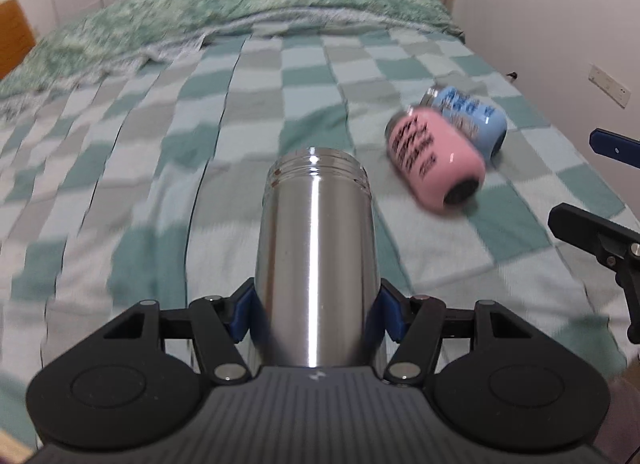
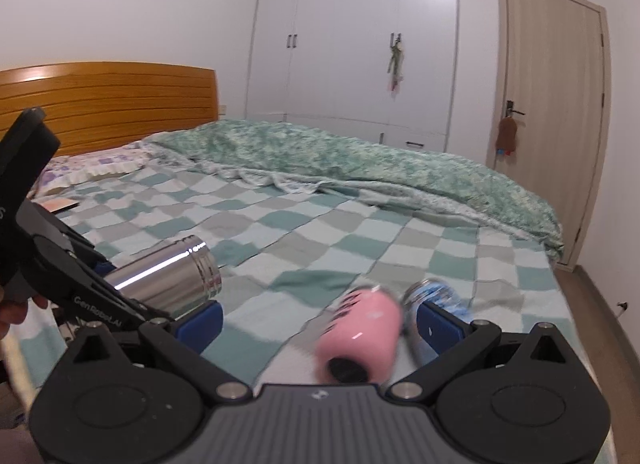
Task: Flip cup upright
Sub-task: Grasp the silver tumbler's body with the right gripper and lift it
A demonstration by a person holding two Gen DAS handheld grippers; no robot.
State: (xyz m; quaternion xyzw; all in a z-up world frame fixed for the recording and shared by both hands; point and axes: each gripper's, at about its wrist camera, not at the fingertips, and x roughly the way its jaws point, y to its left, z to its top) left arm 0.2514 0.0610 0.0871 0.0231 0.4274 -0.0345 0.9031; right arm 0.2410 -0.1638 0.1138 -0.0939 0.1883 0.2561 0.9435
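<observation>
My left gripper (image 1: 316, 312) is shut on a steel cup (image 1: 316, 256), holding it near its base with the threaded mouth pointing away, above the checked bedspread (image 1: 160, 144). It also shows in the right wrist view (image 2: 168, 276), lying roughly level in the left gripper (image 2: 108, 304). A pink cup (image 1: 434, 154) and a blue cup (image 1: 470, 116) lie on their sides side by side on the bed. My right gripper (image 2: 320, 324) is open; the pink cup (image 2: 360, 332) lies between its fingers and the blue cup (image 2: 436, 296) sits by the right finger (image 2: 440, 328).
A rumpled green quilt (image 2: 360, 160) runs across the far side of the bed. A wooden headboard (image 2: 108, 104) and a pillow (image 2: 88, 168) are at the left. A white wardrobe (image 2: 352, 44) and a door (image 2: 552, 104) stand behind. The right gripper shows at the left wrist view's right edge (image 1: 600, 240).
</observation>
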